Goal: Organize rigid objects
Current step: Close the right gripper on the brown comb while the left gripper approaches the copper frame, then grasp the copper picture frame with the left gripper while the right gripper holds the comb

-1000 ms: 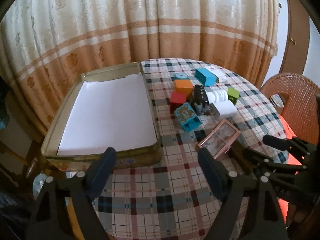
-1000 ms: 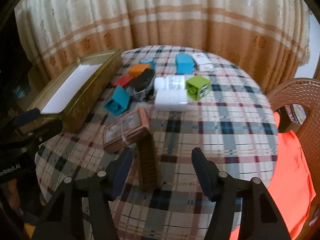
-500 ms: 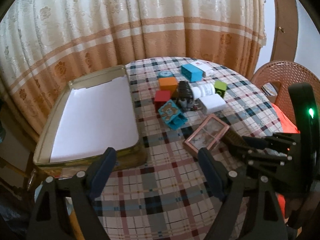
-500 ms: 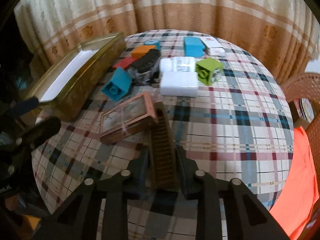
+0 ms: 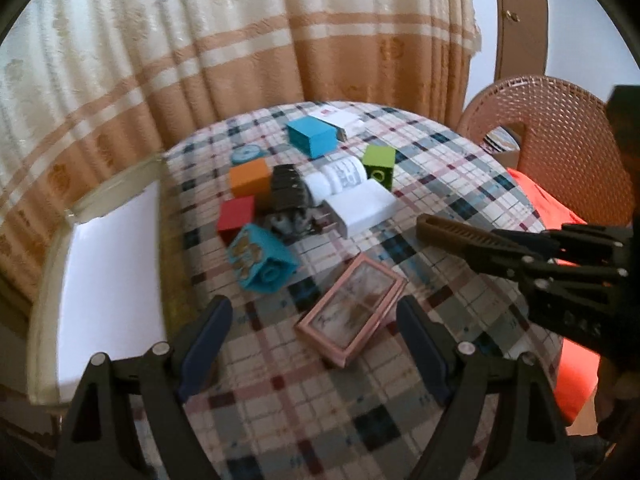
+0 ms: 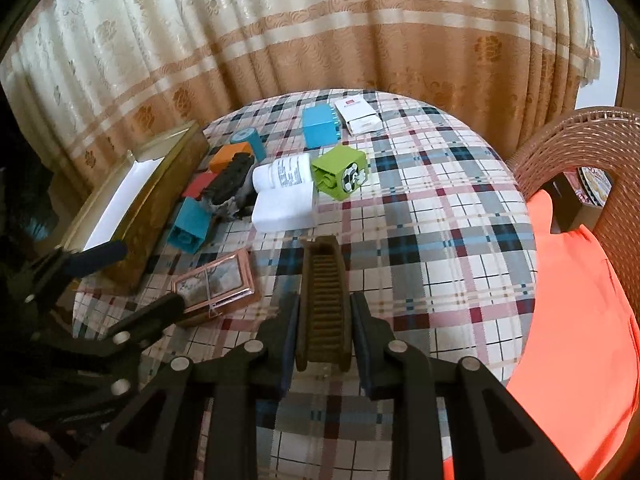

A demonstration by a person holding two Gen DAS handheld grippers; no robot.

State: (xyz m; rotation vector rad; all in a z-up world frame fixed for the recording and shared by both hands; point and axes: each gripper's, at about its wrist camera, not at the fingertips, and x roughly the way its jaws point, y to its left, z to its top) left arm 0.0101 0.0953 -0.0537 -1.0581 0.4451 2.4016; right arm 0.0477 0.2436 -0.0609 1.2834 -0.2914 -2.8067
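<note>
My right gripper (image 6: 325, 304) is shut on a brown ridged comb-like bar (image 6: 322, 276), which sticks out forward above the plaid table; the bar (image 5: 452, 232) also shows in the left wrist view. My left gripper (image 5: 314, 312) is open and holds nothing, its fingers either side of a pink framed flat box (image 5: 352, 320) lying on the cloth just ahead. Behind it sits a cluster: blue block (image 5: 262, 260), red block (image 5: 236, 218), orange block (image 5: 249, 176), black toy (image 5: 288, 192), white bottle (image 5: 340, 176), white charger (image 5: 360, 208), green cube (image 5: 379, 162).
A gold tin tray (image 5: 48, 280) lined with white paper stands at the table's left edge. A blue box (image 5: 312, 136) and a white carton (image 5: 340, 118) lie at the back. A wicker chair (image 5: 560, 132) with orange cloth (image 5: 536, 200) stands right. Curtains hang behind.
The right gripper shut on the brown bar and raised it off the cloth, away from the pink box. The left gripper moved right, so the pink box now lies between its fingers.
</note>
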